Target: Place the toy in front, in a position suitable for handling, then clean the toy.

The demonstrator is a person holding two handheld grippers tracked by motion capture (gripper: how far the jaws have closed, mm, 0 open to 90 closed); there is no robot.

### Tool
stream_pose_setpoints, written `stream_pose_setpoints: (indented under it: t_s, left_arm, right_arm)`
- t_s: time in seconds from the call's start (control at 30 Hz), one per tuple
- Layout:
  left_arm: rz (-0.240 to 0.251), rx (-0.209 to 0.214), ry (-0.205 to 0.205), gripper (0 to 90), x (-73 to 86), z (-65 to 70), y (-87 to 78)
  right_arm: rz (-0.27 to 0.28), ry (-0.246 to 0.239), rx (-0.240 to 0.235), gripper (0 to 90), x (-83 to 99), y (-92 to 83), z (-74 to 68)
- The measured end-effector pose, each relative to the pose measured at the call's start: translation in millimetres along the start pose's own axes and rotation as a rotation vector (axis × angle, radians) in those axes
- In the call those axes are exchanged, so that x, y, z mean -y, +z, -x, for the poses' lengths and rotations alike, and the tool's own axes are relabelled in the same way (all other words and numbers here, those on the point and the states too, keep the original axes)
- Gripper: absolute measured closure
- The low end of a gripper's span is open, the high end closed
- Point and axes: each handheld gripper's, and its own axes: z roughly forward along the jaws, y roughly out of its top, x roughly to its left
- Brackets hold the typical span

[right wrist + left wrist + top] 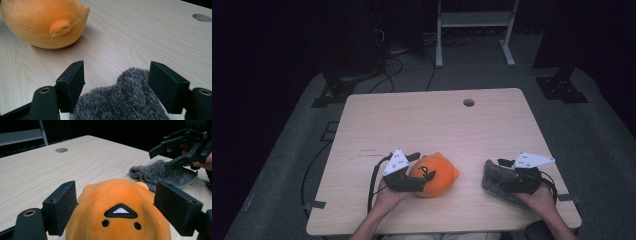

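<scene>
The orange plush toy (434, 175) lay on the near half of the wooden table (427, 125), a little left of its middle, with its stitched black-and-white face turned toward the person. The left gripper (418, 172) sat just beside the toy's left flank, its black jaws standing on either side of the plush head. In the left gripper view the jaws were spread wide, one pad close against the toy's left side and the other standing just off its right side, neither pad squeezing the fabric, so the toy rested on the table and was not pinched. The left hand (387, 197) came in from the near edge behind that gripper.

To the right of the toy, well apart from it, a grey fuzzy sock (499, 182) lay crumpled near the table's right near corner. The right gripper (492, 167) rested over it, held by the right hand (539, 197). In the right gripper view its jaws stood spread, with the sock's fluffy cuff (130, 100) bunched up between them and no pad pressing on it. The same view showed the toy's small orange fin (60, 27) on its side, facing the sock.

Far beyond the toy, a round cable hole (468, 102) pierced the table near its far edge
</scene>
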Motion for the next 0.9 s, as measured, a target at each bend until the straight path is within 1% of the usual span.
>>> stream_pose_setpoints:
  t_s: [0.2, 0.3, 0.37, 0.53, 0.57, 0.67, 0.7, 0.8, 0.83, 0.87, 0.9]
  left_arm:
    - [0.003, -0.005, 0.006, 17.3, -0.5, -1.4, -1.7]
    - [0.006, -0.006, 0.008, 17.0, -0.7, -1.2, -2.4]
    - [0.006, -0.007, 0.015, 17.0, -0.5, -0.8, -3.0]
    - [-0.004, -0.012, 0.028, 17.0, 0.5, -1.7, -3.0]
    - [-0.006, -0.015, 0.032, 17.0, 0.7, -2.4, -3.3]
    - [-0.005, -0.02, 0.031, 17.0, 0.8, -3.2, -3.7]
    - [-0.004, -0.02, 0.029, 17.0, 1.0, -3.6, -3.7]
    - [-0.017, -0.028, 0.044, 17.0, 1.6, -3.5, -3.9]
    - [-0.018, -0.03, 0.048, 17.0, 1.7, -3.2, -3.7]
    - [-0.02, -0.031, 0.052, 17.0, 1.8, -3.0, -3.5]
    - [-0.022, -0.032, 0.054, 17.0, 1.9, -2.9, -3.2]
  right_arm:
    - [-0.02, -0.003, 0.012, 28.1, 1.9, 0.3, 2.4]
    - [-0.028, -0.014, 0.016, 28.1, 3.1, -0.1, 2.4]
    - [-0.047, -0.031, 0.021, 28.1, 4.7, 0.9, 2.2]
    - [-0.072, -0.039, 0.024, 28.1, 5.4, 4.0, 2.2]
    - [-0.088, -0.046, 0.024, 28.1, 5.7, 6.1, 2.5]
    - [-0.102, -0.055, 0.028, 28.6, 6.2, 8.2, 2.4]
    - [-0.108, -0.058, 0.03, 28.9, 6.3, 9.0, 2.4]
    - [-0.13, -0.072, 0.026, 30.8, 7.0, 12.0, 2.2]
    - [-0.138, -0.084, 0.026, 31.7, 7.2, 13.2, 1.9]
    - [-0.147, -0.097, 0.031, 33.2, 7.4, 14.7, 1.6]
    - [-0.159, -0.1, 0.035, 35.5, 7.5, 16.6, 0.9]
